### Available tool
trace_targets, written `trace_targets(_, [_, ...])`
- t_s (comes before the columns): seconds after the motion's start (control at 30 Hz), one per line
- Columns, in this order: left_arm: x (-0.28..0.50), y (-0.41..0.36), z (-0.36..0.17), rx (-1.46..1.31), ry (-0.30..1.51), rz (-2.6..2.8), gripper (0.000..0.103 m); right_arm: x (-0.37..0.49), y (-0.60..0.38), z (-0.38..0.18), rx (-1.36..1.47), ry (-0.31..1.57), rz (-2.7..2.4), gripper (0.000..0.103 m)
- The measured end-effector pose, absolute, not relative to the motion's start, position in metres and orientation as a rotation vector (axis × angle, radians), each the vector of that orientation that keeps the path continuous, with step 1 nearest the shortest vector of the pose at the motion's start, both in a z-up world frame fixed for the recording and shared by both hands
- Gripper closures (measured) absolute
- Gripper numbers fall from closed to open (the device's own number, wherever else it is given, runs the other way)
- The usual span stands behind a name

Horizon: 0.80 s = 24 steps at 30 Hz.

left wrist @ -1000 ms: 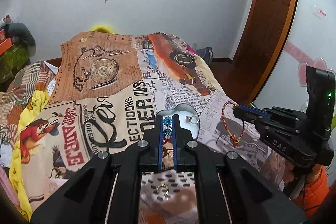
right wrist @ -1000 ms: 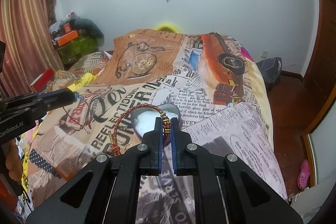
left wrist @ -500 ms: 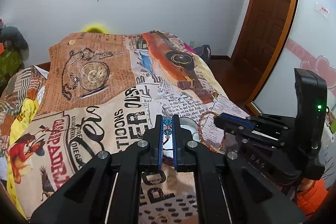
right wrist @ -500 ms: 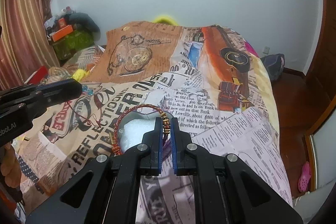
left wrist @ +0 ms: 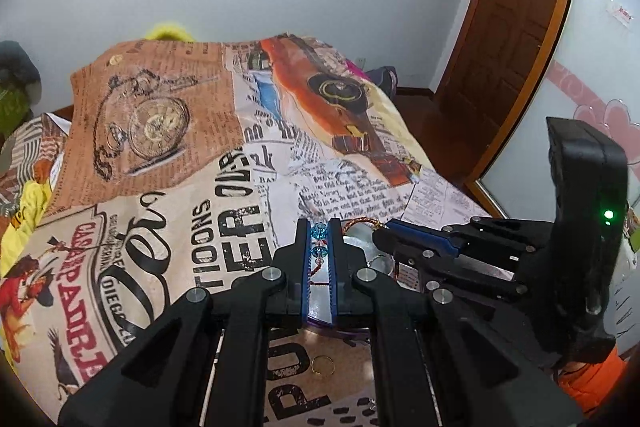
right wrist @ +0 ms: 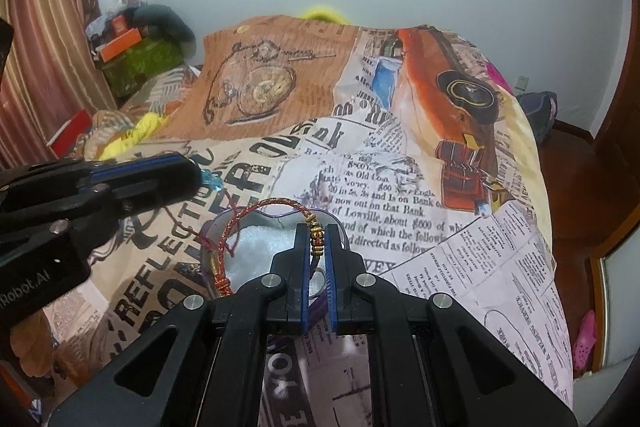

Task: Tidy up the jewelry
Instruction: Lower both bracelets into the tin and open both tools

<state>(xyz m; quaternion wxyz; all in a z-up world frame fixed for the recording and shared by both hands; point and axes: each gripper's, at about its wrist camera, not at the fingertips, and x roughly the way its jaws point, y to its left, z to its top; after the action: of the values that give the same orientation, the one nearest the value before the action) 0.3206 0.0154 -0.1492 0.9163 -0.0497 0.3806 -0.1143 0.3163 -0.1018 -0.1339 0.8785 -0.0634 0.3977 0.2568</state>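
Newspaper-print bedspread (left wrist: pixel 168 211); wooden door (left wrist: pixel 516 27)

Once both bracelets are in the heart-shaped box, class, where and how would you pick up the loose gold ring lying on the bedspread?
The gold ring lies flat on the bedspread, just short of the heart-shaped box. Come straight down from above with the hand-held gripper and pinch across the thin band, one finger inside the hoop and one outside; being flat on soft cloth, it probably offers no side edge to catch.

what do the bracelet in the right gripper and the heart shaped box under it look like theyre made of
Bracelet: looks like braided red and gold cord, judging by its twisted rope texture, with small shiny gold-toned, probably metal, beads by the right gripper. Heart-shaped box: seems clear purple-tinted plastic, since the print shows through its wall; the white lining looks like soft foam or fabric.
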Motion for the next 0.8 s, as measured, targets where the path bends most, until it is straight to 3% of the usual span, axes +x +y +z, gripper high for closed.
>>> trace_targets(0.8, [0.331, 0.014, -0.177, -0.105, 0.897, -0.221, 0.097, 0.317, -0.089, -0.146, -0.208, 0.877, 0.562, 0.097])
